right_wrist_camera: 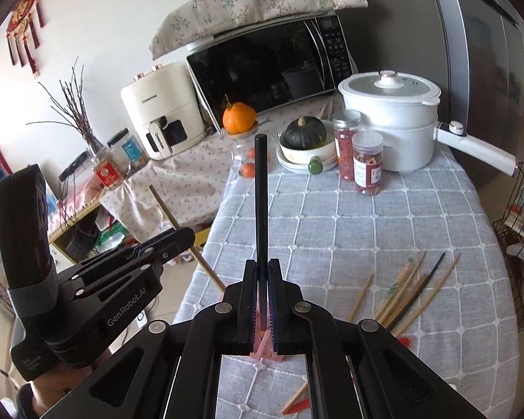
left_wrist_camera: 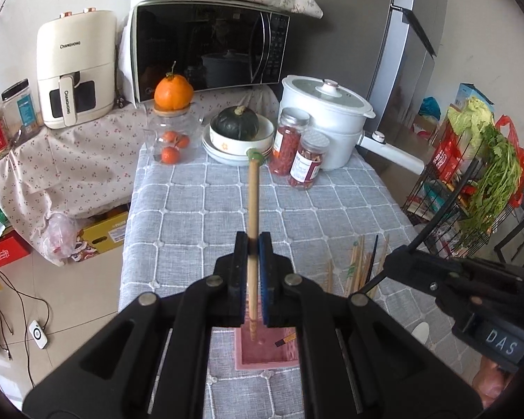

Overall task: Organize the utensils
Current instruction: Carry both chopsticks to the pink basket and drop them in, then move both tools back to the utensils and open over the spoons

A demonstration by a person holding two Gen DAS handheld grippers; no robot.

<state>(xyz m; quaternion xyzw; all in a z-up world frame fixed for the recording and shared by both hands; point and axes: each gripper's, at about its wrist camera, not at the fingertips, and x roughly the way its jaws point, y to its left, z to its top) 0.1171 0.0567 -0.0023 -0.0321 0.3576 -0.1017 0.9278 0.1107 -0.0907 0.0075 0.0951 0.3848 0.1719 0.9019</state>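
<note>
Holding a wooden chopstick (left_wrist_camera: 252, 209) tight in my left gripper (left_wrist_camera: 252, 279) and a black chopstick (right_wrist_camera: 261, 202) pinched in my right gripper (right_wrist_camera: 262, 300), I hang both over the pink holder (left_wrist_camera: 265, 349) on the worktop (left_wrist_camera: 199, 209). I should tip each stick steeper, lower one at a time into a slot, and avoid crossing grippers. Loose chopsticks (right_wrist_camera: 401, 293) wait beside it.

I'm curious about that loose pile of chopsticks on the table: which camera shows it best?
The right wrist view: the loose chopsticks lie fanned out in the open on the tablecloth. In the left wrist view the right claw covers part of the pile.
</note>
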